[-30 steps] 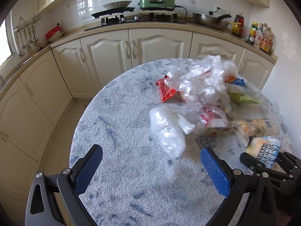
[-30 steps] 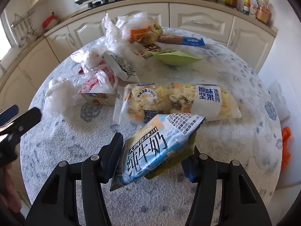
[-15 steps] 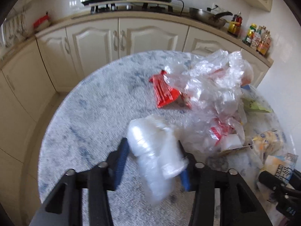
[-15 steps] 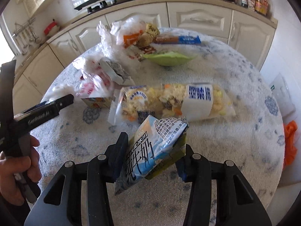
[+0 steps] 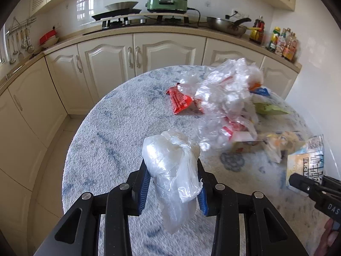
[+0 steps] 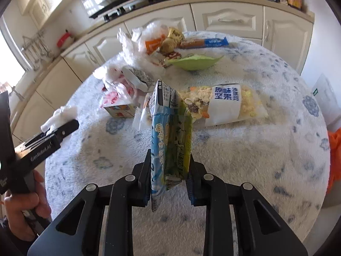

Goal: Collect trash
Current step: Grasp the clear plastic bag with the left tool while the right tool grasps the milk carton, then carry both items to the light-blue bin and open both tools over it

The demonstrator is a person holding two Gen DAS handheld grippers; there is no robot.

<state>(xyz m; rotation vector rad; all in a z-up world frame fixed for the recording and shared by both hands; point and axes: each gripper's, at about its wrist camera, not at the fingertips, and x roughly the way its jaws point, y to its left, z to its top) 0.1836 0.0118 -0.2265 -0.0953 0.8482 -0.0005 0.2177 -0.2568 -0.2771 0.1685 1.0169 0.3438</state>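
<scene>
My left gripper (image 5: 171, 178) is shut on a crumpled clear plastic bag (image 5: 172, 170) and holds it above the round table (image 5: 106, 140). My right gripper (image 6: 169, 170) is shut on a blue and green milk packet (image 6: 168, 136), held upright above the table; that packet also shows at the right in the left wrist view (image 5: 307, 164). On the table lie a red wrapper (image 5: 180, 101), a heap of clear plastic bags (image 5: 228, 93), a nut snack bag (image 6: 226, 104), a green wrapper (image 6: 194, 63) and a small carton (image 6: 119, 108).
Cream kitchen cabinets (image 5: 140, 53) curve behind the table, with a stove and a green cooker (image 5: 168, 2) on the counter. Bottles (image 5: 283, 42) stand at the counter's right end. An orange bag (image 6: 335, 155) hangs off the table's right side.
My left gripper closed on the clear plastic bag and lifted it off the table. My right gripper turned the milk packet upright and raised it a little.
</scene>
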